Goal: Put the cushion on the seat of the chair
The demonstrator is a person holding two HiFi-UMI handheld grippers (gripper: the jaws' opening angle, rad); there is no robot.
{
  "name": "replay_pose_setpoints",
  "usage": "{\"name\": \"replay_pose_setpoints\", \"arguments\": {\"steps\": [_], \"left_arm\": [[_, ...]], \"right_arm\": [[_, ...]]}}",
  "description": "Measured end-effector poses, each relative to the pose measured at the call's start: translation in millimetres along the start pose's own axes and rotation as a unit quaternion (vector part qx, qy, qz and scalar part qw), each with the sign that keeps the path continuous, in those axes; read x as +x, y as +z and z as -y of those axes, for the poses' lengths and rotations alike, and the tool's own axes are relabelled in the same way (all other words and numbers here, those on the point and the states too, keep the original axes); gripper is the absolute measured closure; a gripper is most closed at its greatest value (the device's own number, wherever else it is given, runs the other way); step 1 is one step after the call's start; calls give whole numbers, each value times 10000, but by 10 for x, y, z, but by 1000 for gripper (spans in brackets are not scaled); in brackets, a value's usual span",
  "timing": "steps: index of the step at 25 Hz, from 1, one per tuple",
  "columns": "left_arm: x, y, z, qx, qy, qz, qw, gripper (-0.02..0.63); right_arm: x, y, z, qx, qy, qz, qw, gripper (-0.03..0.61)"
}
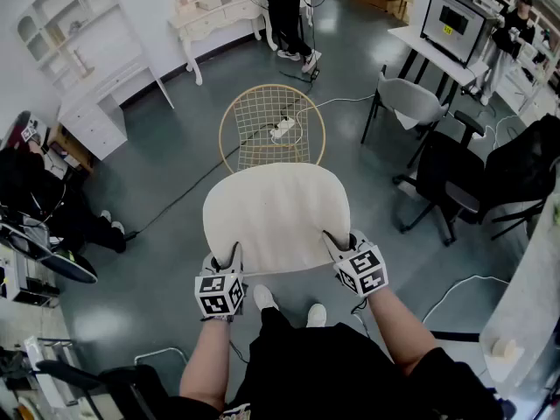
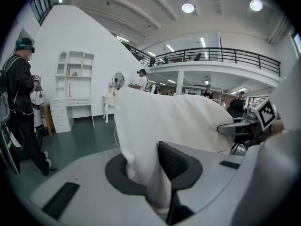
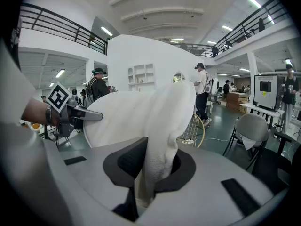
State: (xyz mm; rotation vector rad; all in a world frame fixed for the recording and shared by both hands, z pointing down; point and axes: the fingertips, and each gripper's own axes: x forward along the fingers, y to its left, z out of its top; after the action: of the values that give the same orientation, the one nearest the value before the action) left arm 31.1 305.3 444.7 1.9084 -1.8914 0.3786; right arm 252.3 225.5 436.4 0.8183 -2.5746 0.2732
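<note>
Cushion (image 1: 276, 217) clamped by L gripper (image 1: 226, 257), R gripper (image 1: 339, 245), near chair (image 1: 272, 86).

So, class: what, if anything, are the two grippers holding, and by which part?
Both hold the white cushion: the left gripper pinches its near left corner, the right gripper its near right corner.
</note>
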Motion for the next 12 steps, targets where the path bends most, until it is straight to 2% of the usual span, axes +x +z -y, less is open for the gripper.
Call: {"name": "replay_pose_setpoints", "arguments": {"steps": [12], "left_arm": [[30,75,-76,-15,-18,-42,10000,525]], "right_arm": [[63,85,-6,68,7,10,10000,523]]}}
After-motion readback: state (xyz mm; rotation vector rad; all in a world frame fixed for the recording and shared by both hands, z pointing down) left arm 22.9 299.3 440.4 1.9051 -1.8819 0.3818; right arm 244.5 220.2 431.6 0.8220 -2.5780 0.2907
